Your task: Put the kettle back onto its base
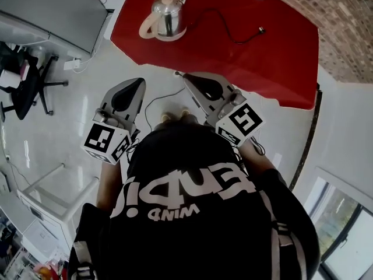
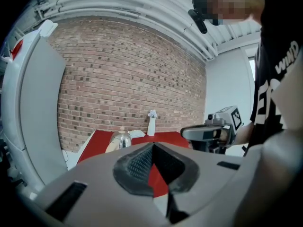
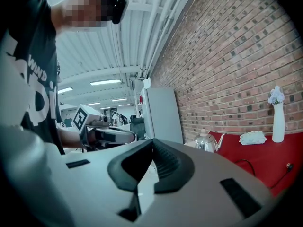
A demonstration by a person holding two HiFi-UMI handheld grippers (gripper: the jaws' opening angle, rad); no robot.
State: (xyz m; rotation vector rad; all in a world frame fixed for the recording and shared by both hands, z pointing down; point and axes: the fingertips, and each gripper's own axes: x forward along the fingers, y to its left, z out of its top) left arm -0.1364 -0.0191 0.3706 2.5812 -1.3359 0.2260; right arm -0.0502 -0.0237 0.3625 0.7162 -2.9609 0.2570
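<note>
A silver kettle with a cream handle and thin spout stands on the red table near its far left corner. A pale round base shows under it. A black cord runs from there to a loose plug. Both grippers hang over the floor in front of the table, well short of the kettle. My left gripper is shut and holds nothing. My right gripper is shut too, also with nothing in it. The kettle shows beyond the left jaws and, in the right gripper view, the kettle lies right of the jaws.
A white vase and a white cloth sit at the table's back by the brick wall. A grey cabinet stands left of the table, an office chair further left. A thin cable lies on the floor.
</note>
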